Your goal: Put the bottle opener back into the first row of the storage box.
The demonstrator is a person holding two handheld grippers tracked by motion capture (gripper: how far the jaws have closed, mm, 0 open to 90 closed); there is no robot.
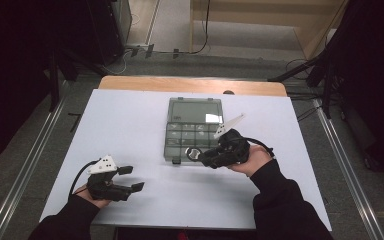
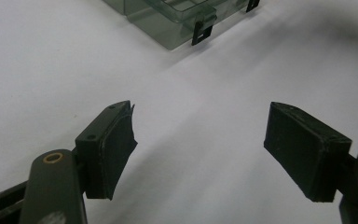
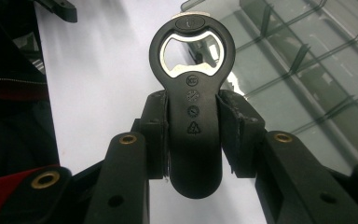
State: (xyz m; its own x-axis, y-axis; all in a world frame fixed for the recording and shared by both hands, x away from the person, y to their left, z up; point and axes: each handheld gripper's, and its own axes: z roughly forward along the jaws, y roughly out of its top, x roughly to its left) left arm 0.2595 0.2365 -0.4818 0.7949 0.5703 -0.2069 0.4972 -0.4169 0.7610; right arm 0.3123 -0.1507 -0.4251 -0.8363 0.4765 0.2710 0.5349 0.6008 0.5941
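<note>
Black tool (image 2: 200, 149) jaws, brass-ringed pivots, dark sleeves (image 1: 280, 195).

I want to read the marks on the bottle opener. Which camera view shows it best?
The right gripper view: the bottle opener is close, facing the camera, clamped in the right gripper. In the high view it is small, by the box.

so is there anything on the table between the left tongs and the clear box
Nothing: in the left gripper view, bare white table runs from the open left tongs to the clear box.
</note>
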